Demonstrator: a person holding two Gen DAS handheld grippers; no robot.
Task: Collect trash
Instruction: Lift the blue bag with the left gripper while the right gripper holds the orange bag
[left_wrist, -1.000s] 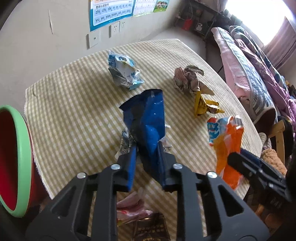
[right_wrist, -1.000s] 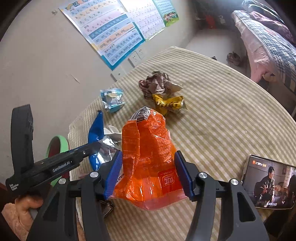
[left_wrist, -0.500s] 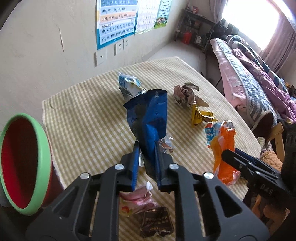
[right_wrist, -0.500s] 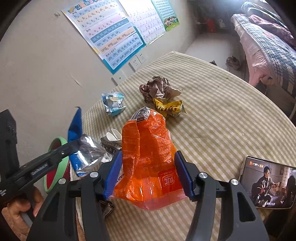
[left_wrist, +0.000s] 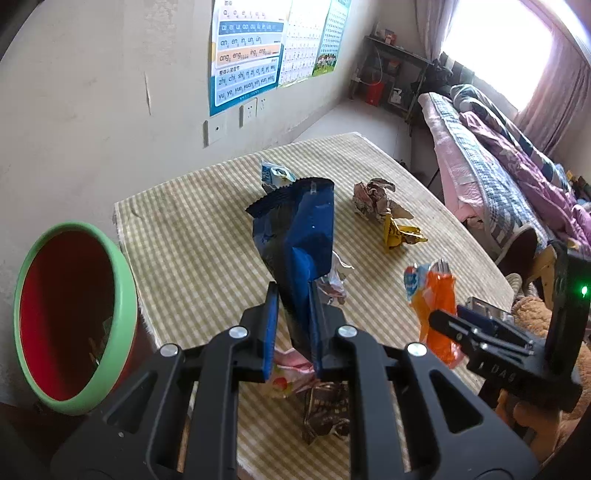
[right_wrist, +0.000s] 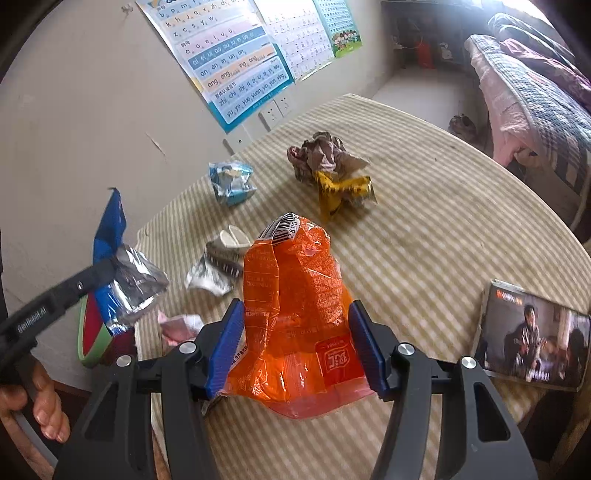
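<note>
My left gripper (left_wrist: 291, 295) is shut on a dark blue snack bag (left_wrist: 299, 236), lifted above the checked table (left_wrist: 192, 236); from the right wrist view that bag (right_wrist: 110, 236) hangs at the left with its foil inside showing. My right gripper (right_wrist: 295, 317) is shut on a puffy orange snack bag (right_wrist: 295, 295), seen in the left wrist view as the orange bag (left_wrist: 434, 306). A red bin with a green rim (left_wrist: 70, 317) stands left of the table. Loose trash lies on the cloth: a light blue wrapper (right_wrist: 231, 181), a crumpled brown paper (right_wrist: 321, 155), a yellow wrapper (right_wrist: 343, 190).
A silver-white wrapper (right_wrist: 218, 266), a pink wrapper (left_wrist: 291, 373) and a dark brown wrapper (left_wrist: 327, 410) lie near the table's front. A phone playing video (right_wrist: 528, 332) rests at the right edge. A wall with posters is behind; a bed (left_wrist: 491, 166) stands to the right.
My left gripper has risen and drawn back toward the bin side, carrying the blue bag up off the table. The right gripper has kept its hold on the orange bag, shifting only slightly.
</note>
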